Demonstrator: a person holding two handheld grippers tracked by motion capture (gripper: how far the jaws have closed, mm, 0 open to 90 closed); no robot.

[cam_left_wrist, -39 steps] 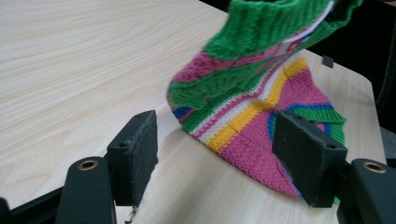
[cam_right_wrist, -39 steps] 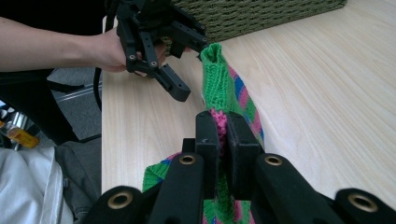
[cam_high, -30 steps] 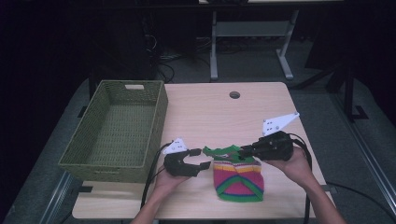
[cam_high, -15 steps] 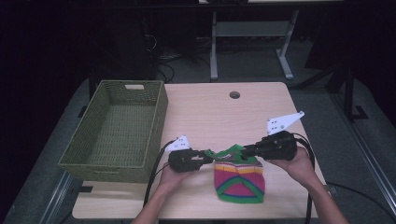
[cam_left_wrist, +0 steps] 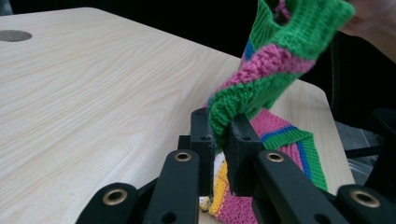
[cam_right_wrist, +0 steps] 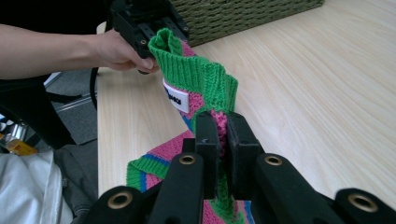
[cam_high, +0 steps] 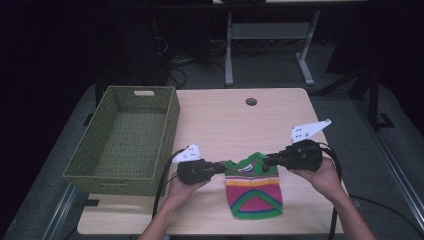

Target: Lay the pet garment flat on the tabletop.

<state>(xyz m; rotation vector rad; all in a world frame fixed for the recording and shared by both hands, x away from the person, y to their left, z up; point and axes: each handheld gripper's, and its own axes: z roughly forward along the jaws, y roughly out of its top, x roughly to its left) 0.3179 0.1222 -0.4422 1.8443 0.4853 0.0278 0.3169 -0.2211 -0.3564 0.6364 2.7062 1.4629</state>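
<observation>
The left gripper point(cam_high: 218, 167) had just been closing, and in the left gripper view its jaws were clamped on the green shoulder edge of the knit point(cam_left_wrist: 261, 88). The right gripper point(cam_high: 267, 161) was likewise clenched on the opposite shoulder, pads pressed flat against the fabric in the right gripper view. The knit — a small striped garment in green, pink, yellow and blue — was stretched between the two by its top, its neck raised off the table point(cam_high: 220, 115) while the lower half lay flat near the front edge. A green basket point(cam_high: 95, 165) stood open at the left side of the table, apart from the garment.

The step in hand looked like securing both shoulders before a lift. The next move would probably call for raising both hands together, keeping the top edge taut so nothing slipped — then either folding it on the table or carrying it left to the basket.
</observation>
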